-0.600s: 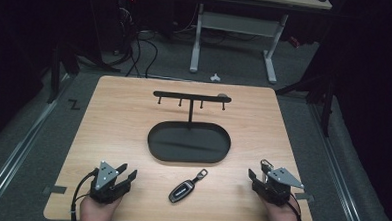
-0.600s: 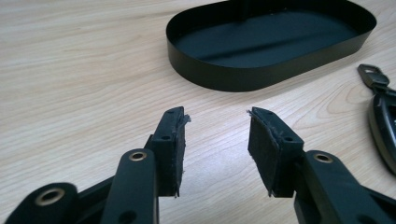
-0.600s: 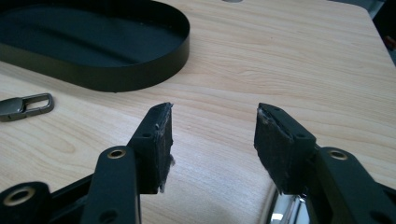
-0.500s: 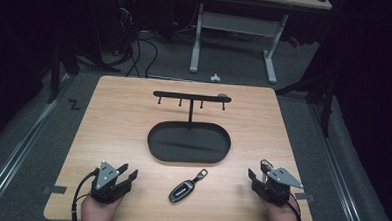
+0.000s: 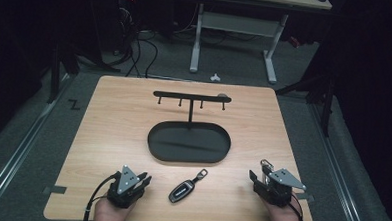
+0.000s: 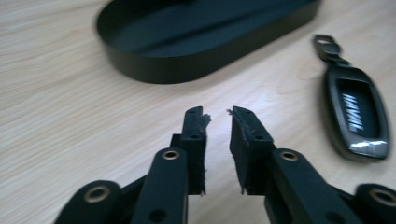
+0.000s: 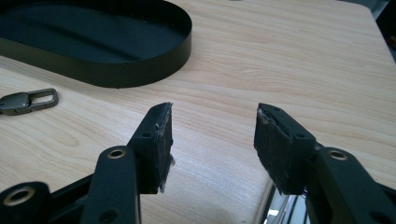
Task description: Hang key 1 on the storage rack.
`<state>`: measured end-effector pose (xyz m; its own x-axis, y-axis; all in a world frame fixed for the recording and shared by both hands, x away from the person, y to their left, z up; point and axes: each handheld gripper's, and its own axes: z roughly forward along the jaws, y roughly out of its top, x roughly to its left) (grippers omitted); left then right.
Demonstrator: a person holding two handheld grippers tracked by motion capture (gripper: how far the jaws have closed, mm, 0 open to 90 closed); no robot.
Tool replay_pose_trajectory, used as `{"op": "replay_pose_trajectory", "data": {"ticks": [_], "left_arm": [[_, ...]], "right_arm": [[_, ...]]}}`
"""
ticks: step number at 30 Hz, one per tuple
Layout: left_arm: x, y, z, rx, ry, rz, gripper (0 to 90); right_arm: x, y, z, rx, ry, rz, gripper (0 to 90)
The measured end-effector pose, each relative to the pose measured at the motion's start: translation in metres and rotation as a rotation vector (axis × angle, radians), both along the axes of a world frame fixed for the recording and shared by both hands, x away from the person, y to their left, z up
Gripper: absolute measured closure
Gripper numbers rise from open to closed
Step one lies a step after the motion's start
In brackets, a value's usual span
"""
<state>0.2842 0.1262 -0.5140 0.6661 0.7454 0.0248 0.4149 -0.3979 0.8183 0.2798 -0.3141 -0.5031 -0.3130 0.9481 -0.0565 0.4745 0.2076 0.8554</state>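
Key fob [image 5: 181,191] lies flat near the tabletop [image 5: 108,116] front edge, between the empty left tongs [image 5: 143,178], jaws narrowly parted, and empty right tongs [image 5: 259,174], spread wide, before the oval tray [image 5: 155,145]

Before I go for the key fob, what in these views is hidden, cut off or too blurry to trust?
- Key fob: in the left gripper view its logo is blurred and unreadable; in the right gripper view the left edge cuts it off, leaving just the clip.
- Hooks on the stand's bar: too small in the high view to judge their shape.
- Tray: its far end is cut off by the top edge in the left gripper view.
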Motion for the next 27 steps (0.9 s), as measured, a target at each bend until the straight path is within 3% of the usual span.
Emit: {"op": "replay_pose_trajectory", "data": {"ticks": [2, 6, 8, 19, 27], "left_arm": [[-0.003, -0.015, -0.002, 0.035, 0.015, -0.042, 82.5], [-0.006, -0.027, -0.005, 0.044, 0.037, -0.076, 83.9], [-0.009, -0.037, -0.008, 0.078, 0.046, -0.102, 84.5], [-0.014, -0.058, -0.012, 0.108, 0.058, -0.175, 84.0], [-0.026, -0.084, -0.010, 0.116, 0.047, -0.280, 81.5]], "right_arm": [[0.001, 0.001, 0.000, 0.003, 0.010, 0.021, 46.5], [0.001, 0.004, -0.001, 0.007, 0.020, 0.049, 44.8], [0.002, 0.004, -0.002, 0.018, 0.030, 0.058, 44.8], [0.000, 0.007, -0.001, 0.030, 0.037, 0.090, 45.2], [-0.006, 0.008, -0.001, 0.024, 0.015, 0.101, 45.6]]}}
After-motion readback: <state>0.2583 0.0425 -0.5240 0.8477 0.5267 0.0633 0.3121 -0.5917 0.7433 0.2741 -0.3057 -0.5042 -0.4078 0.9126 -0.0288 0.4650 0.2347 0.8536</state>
